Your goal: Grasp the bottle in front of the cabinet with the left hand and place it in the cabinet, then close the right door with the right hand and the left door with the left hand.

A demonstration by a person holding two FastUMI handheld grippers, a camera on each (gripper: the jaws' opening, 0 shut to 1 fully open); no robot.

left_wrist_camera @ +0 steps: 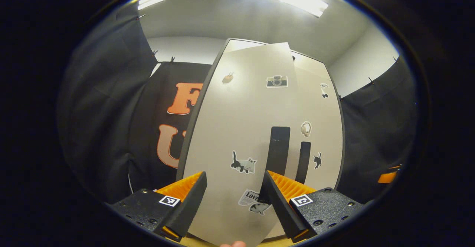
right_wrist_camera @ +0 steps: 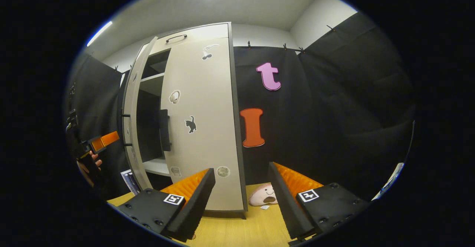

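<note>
Two doors on the cabinet (right_wrist_camera: 219,28): right door (right_wrist_camera: 202,128) shut, left door (left_wrist_camera: 237,128) ajar. Shelves inside dark, bottle can't be made out. Left gripper (left_wrist_camera: 234,195) wide open, empty, close to left door. Right gripper (right_wrist_camera: 241,198) wide open, empty, over the bench (right_wrist_camera: 241,232) near a pink plush toy (right_wrist_camera: 262,195).
</note>
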